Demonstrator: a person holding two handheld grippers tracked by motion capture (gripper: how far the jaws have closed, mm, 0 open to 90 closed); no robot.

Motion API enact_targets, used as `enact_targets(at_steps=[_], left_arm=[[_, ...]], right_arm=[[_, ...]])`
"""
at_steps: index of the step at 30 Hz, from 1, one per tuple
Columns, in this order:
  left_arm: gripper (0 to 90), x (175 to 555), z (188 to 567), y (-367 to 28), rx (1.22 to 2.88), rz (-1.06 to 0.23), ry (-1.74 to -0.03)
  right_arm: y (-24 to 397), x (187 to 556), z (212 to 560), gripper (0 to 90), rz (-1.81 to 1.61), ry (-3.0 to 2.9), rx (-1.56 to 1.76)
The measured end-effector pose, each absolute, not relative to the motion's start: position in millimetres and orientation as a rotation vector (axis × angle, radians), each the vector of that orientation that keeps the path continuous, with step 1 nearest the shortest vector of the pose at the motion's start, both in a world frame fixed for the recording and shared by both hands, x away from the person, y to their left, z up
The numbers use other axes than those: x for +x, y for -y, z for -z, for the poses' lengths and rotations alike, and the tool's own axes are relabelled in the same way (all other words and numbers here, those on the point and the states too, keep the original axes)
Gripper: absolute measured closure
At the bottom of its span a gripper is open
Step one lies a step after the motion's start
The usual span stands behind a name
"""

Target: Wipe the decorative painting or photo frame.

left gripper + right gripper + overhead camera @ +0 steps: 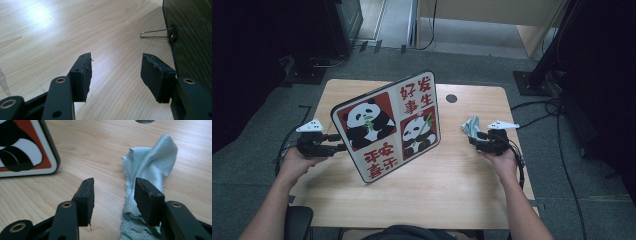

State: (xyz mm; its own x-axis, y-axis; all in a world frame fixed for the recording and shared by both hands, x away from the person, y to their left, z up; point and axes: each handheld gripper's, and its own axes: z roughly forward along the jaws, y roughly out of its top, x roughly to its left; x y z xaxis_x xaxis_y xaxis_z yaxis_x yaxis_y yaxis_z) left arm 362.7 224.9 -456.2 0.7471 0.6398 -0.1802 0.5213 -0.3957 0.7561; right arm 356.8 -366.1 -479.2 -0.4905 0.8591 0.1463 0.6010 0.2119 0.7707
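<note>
Right gripper (113,192) jaws parted, empty, beside pale-blue cloth (150,162): soft, light, limp; pinch its raised fold. Left gripper (116,72) open beside panda board (387,125).

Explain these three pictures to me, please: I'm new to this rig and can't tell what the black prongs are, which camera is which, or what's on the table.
A person sits at a wooden table and holds a two-jaw tool in each hand. The high view looks down from above: the left tool is at the left and the right tool at the right. The other two pictures come from cameras riding on the tools, so the black prongs at the bottom are each tool's own jaws.

A panda picture board stands tilted on the table. The left gripper view shows its dark back and a wire stand. That tool's jaws are open on nothing.

A light blue cloth lies by the right tool. Its jaws stand apart, with the cloth against the right one, not clamped.
</note>
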Motion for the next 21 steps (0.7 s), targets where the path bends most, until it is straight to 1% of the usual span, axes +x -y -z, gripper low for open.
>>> enact_targets(at_steps=[10,18,21], left_arm=[[40.9,361.2,458.8,-226.3,2.100,-0.170,-0.877],[40.0,360.1,459.0,-228.4,2.098,-0.179,-0.883],[38.2,361.5,460.1,-229.8,2.100,-0.172,-0.896]], right_arm=[[341.2,352.0,476.5,51.1,-1.196,-2.236,1.269],[334.0,353.0,481.1,51.1,-1.188,-2.290,1.235],[332.5,353.4,482.1,51.0,-1.192,-2.297,1.246]])
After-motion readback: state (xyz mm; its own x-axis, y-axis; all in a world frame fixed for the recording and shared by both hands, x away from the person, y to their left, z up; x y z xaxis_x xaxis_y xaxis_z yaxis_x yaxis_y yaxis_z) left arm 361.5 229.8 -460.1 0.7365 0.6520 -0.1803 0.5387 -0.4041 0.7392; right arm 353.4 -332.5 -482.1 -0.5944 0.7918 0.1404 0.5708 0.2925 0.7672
